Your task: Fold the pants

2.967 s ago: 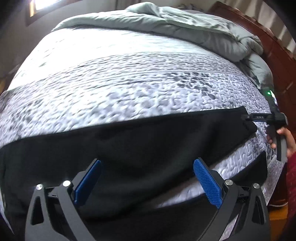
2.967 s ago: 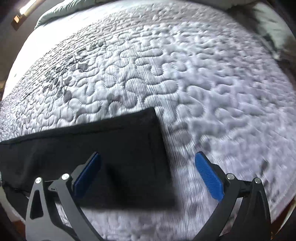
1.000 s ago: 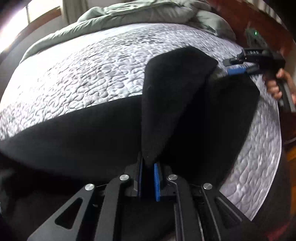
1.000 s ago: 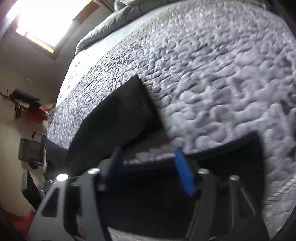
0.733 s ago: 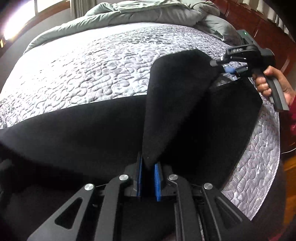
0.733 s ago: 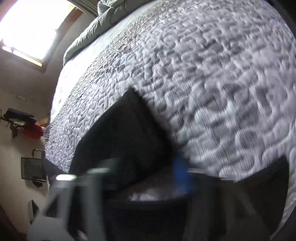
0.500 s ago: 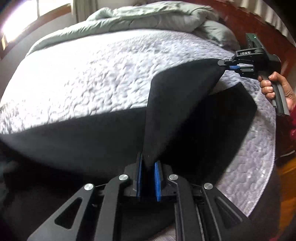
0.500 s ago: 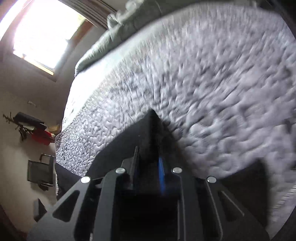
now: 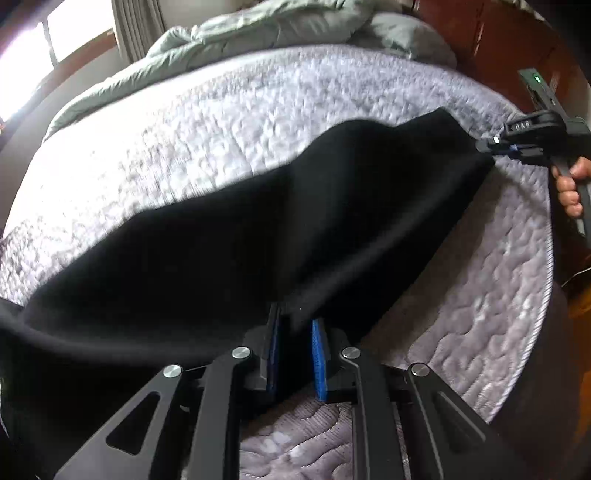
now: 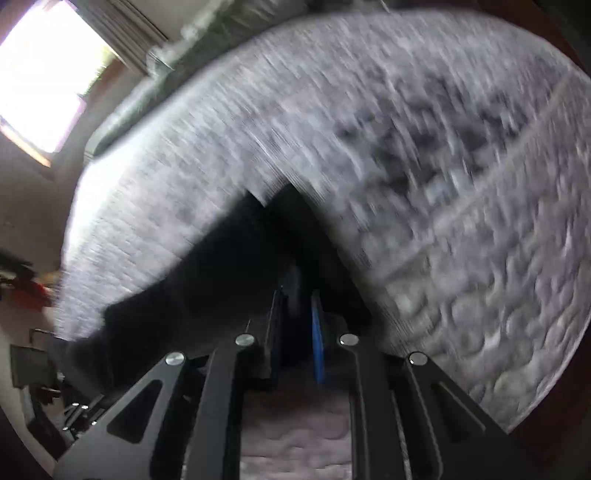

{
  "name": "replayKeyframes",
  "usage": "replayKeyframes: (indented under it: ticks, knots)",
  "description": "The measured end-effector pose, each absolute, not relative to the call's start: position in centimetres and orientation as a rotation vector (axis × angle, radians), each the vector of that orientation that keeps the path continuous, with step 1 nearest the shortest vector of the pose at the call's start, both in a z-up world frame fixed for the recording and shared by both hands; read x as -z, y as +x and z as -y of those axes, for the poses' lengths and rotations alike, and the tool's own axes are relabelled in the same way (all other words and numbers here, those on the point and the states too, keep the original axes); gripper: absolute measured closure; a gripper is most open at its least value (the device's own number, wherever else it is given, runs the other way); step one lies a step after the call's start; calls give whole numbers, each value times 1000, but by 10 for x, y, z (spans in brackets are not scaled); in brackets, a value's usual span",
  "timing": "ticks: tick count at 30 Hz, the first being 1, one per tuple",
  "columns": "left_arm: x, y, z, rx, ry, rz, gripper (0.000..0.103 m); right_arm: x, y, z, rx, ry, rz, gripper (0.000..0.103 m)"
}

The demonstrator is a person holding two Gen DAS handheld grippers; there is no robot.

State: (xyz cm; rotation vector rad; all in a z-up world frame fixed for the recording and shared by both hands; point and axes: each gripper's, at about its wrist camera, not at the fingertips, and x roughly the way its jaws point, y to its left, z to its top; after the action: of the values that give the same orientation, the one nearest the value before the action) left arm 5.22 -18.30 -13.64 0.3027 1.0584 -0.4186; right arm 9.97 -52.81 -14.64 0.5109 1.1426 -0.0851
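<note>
The black pants (image 9: 258,229) hang lifted over the quilted grey bed (image 9: 207,122), stretched between both grippers. My left gripper (image 9: 294,332) is shut on the pants' near hem edge. My right gripper (image 9: 496,147) shows at the right in the left wrist view, shut on the far corner of the same end. In the right wrist view my right gripper (image 10: 297,314) is shut on black cloth (image 10: 236,266); that view is blurred by motion.
A green-grey duvet (image 9: 258,33) is bunched at the bed's far end. A dark wooden headboard (image 9: 498,40) stands at the right. A window (image 10: 40,81) and floor clutter (image 10: 22,288) lie to the left. The bed's edge (image 9: 543,295) curves at the right.
Both grippers have carried the held end of the pants up and to the left across the bed. The lifted cloth now spreads wide, covering the leg part beneath.
</note>
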Motion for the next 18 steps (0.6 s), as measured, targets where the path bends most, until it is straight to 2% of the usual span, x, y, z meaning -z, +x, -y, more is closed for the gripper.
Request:
replayKeyframes:
  ticks: [4,8,13,15,18]
  knots:
    - [145,52,184,416,319,-1053,87,149,95,521,116,473,-1088,91]
    - [138,58,180,414,263,-1050,87,119,89,515,132,443,-952,91]
    - [146,55,188,418,300,-1056,85,149,104,524,202,469,-1102,90]
    - [148,54,188,419,314,-1050,85,153,104,523,199,451,-1103,88]
    - [147,56,185,420,285,-1060,85,131,100,510,283,318,-1103,58]
